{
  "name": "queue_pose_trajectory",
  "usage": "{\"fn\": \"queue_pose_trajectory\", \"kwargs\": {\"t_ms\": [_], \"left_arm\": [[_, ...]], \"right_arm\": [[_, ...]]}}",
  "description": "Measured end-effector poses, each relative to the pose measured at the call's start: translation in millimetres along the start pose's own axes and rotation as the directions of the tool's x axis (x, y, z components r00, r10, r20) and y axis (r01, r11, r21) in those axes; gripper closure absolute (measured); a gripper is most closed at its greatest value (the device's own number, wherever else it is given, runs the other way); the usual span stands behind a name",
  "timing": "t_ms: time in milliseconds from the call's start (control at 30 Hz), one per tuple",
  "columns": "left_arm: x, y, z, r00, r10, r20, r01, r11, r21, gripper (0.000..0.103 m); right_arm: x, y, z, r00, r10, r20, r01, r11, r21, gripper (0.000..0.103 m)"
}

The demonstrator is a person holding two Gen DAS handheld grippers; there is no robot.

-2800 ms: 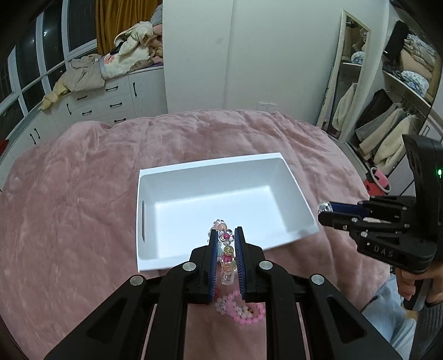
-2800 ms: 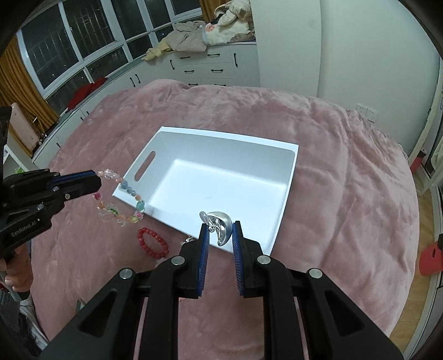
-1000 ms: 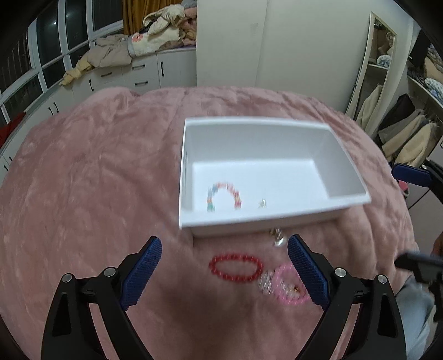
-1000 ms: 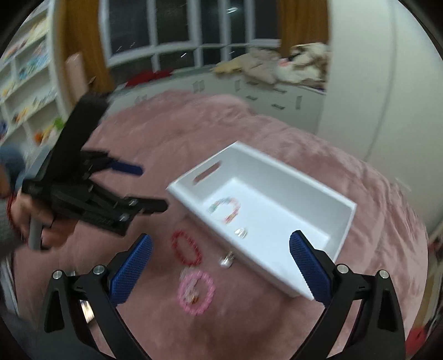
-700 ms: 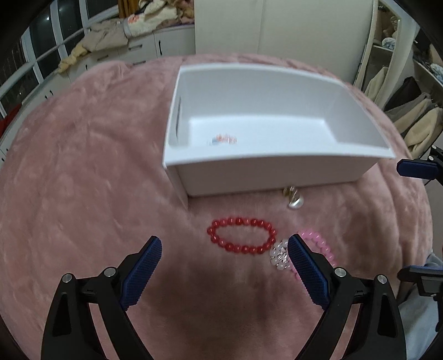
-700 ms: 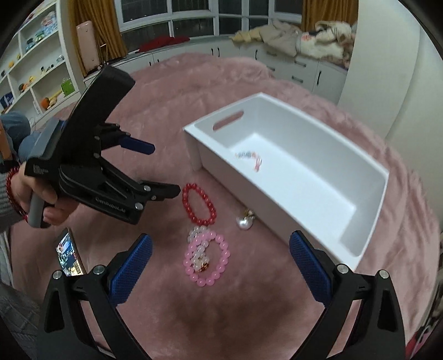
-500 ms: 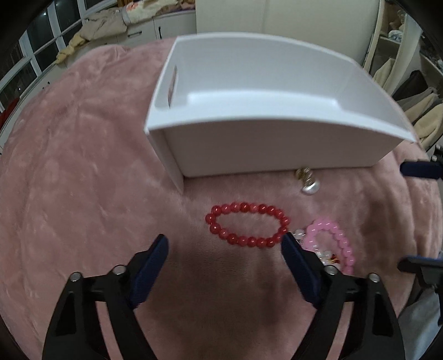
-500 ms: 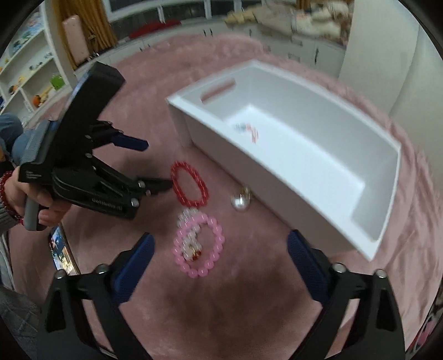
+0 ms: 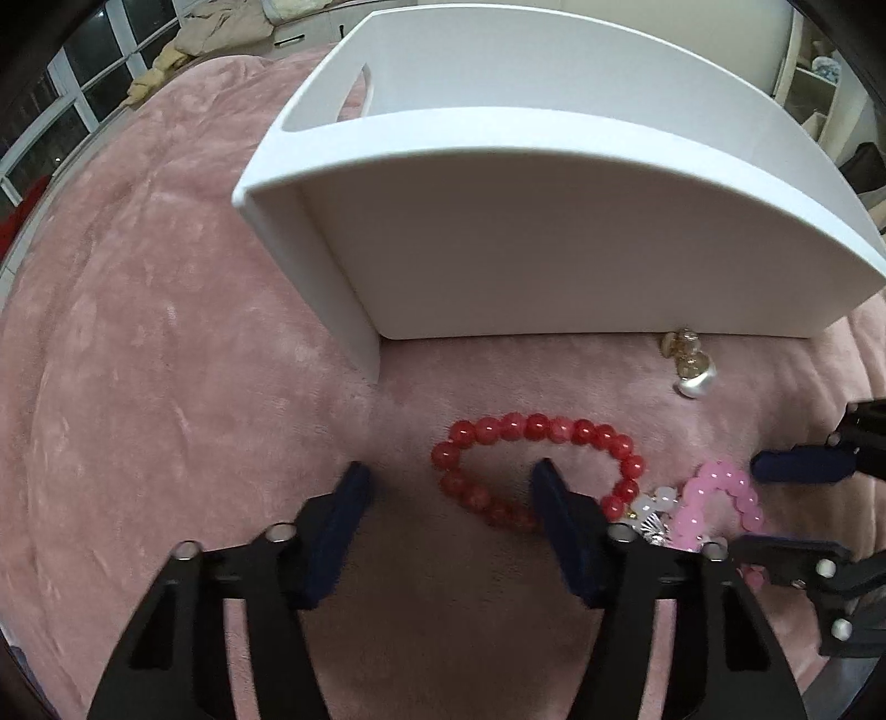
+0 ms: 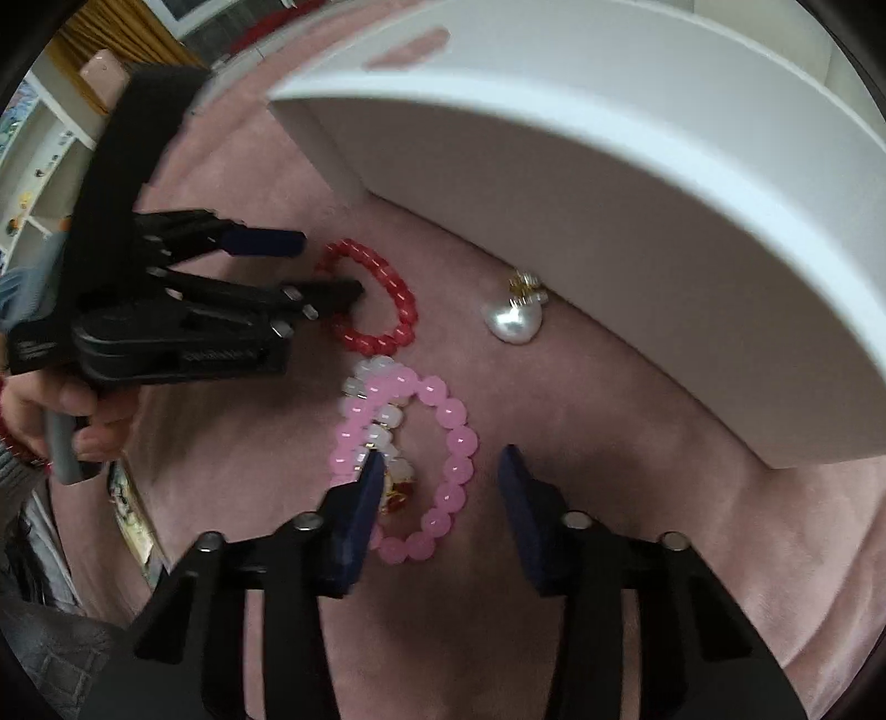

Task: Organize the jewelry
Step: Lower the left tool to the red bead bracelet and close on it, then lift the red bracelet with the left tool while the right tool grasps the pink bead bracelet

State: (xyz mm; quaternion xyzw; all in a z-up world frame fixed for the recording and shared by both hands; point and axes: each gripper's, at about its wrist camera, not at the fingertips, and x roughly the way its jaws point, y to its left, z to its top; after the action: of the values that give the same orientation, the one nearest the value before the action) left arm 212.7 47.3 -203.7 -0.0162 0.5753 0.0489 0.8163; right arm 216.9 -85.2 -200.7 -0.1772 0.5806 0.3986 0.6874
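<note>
A red bead bracelet (image 9: 531, 437) lies on the pink bedspread in front of the white bin (image 9: 554, 221). My left gripper (image 9: 451, 490) is open and low over it, its jaws straddling the bracelet's left end. A pink bead bracelet (image 10: 437, 410) with a white bead strand (image 10: 379, 418) lies to the right. My right gripper (image 10: 440, 471) is open around its near side. A pearl earring (image 10: 512, 321) lies against the bin wall (image 10: 609, 183). The red bracelet (image 10: 382, 293) and left gripper (image 10: 326, 266) show in the right wrist view.
The pink plush bedspread (image 9: 166, 387) covers the whole surface. The pearl earring (image 9: 692, 379) and pink bracelet (image 9: 725, 498) lie right of the red one. White drawers with piled clothes (image 9: 221, 22) stand at the back. A phone (image 10: 130, 509) lies at the left.
Both grippers have dropped low towards the bedspread and narrowed their jaws. The left now straddles the red bracelet, the right the pink one. Earlier each released its piece into the bin.
</note>
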Motion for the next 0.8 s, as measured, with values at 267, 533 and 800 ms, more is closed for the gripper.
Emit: {"fn": "queue_pose_trajectory", "kwargs": {"t_ms": [267,533,800], "left_arm": [[-3.4,19.2,5.0,0.999,-0.045,-0.016,0.044,0.998,-0.046,0.085],[-22.0,22.0,-1.0,0.996,-0.094,0.011,0.094,0.993,-0.067,0.086],[-59.1,26.8,-15.3,0.988,-0.144,0.06,0.147,0.988,-0.051,0.088]], "right_arm": [[-7.0,-4.6,0.0,0.999,-0.002,0.033,0.0,0.999,0.04,0.091],[-47.7,-9.3,-13.1,0.994,0.004,0.111,-0.016,0.994,0.106,0.091],[-85.1,0.4,-25.7,0.986,0.009,0.167,-0.032,0.991,0.133,0.091]]}}
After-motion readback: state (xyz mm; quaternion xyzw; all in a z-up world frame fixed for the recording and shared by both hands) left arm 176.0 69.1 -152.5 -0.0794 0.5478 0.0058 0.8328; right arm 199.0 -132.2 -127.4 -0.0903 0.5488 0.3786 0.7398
